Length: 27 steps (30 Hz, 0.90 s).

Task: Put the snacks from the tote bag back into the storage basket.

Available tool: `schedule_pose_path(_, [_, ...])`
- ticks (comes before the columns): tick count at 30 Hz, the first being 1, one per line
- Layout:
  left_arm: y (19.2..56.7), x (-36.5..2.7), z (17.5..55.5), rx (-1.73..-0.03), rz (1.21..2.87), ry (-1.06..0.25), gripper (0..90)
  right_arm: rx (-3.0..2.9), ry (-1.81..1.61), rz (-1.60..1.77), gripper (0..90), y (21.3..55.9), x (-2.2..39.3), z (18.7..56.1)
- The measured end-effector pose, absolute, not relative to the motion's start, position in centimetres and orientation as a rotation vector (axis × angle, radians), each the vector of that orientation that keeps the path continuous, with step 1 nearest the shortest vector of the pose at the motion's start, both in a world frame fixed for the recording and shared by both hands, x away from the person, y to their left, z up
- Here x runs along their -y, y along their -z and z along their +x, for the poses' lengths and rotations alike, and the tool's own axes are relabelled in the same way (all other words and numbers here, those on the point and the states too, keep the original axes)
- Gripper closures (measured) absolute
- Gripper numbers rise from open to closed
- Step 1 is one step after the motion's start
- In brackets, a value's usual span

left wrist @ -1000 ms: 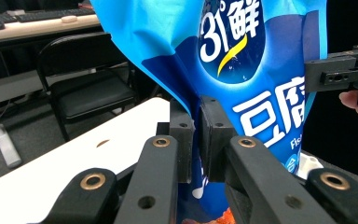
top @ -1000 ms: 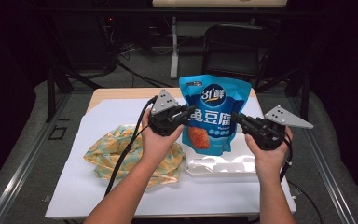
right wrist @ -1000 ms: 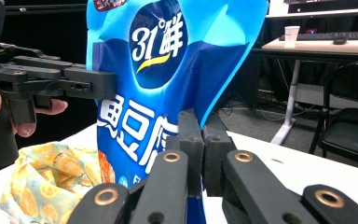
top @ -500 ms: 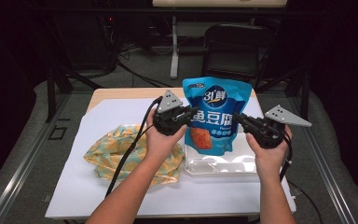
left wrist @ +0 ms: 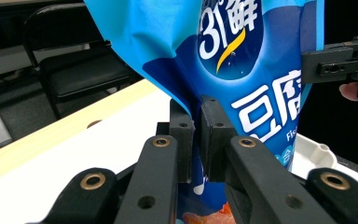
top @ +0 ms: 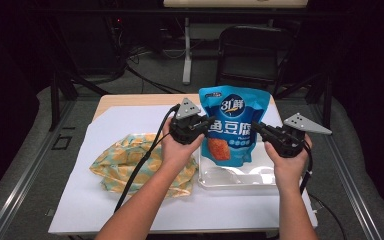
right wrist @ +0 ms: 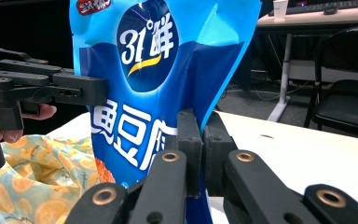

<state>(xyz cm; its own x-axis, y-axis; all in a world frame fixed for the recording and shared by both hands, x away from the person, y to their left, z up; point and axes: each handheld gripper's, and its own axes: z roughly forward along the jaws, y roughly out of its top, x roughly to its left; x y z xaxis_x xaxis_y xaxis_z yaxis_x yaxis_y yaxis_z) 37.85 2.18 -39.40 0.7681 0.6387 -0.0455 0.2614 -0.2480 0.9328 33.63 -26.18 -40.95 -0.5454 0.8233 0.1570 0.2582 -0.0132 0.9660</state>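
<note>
Snack bag stands upright above the clear tray, left gripper and right gripper fingers each pinching an opposite side edge.

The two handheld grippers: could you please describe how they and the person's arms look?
Both the left gripper and the right gripper are black, with two flat-faced jaws on linkage bars pinned by brass-ringed pivots. Each carries a grey three-cornered plate with small dark holes. A black cable trails from each. The forearms are bare, with no sleeves or gloves.
</note>
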Motion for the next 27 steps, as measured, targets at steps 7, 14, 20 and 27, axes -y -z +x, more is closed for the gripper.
schedule_pose_path(7, [40.1, -2.0, 38.3, -0.718, 1.839, -0.404, 84.8, -1.819, -1.573, 1.139, 88.1, 41.6, 26.3, 34.1])
schedule_pose_path(14, [40.7, -1.8, 38.6, -0.723, 1.853, -0.404, 84.8, -1.829, -1.557, 1.151, 88.0, 42.1, 26.3, 34.4])
schedule_pose_path(20, [41.2, -1.6, 38.9, -0.733, 1.869, -0.400, 84.7, -1.831, -1.552, 1.170, 87.9, 42.6, 26.4, 34.8])
schedule_pose_path(27, [42.0, -1.6, 39.2, -0.752, 1.871, -0.393, 84.7, -1.844, -1.537, 1.180, 87.9, 43.1, 26.3, 35.1])
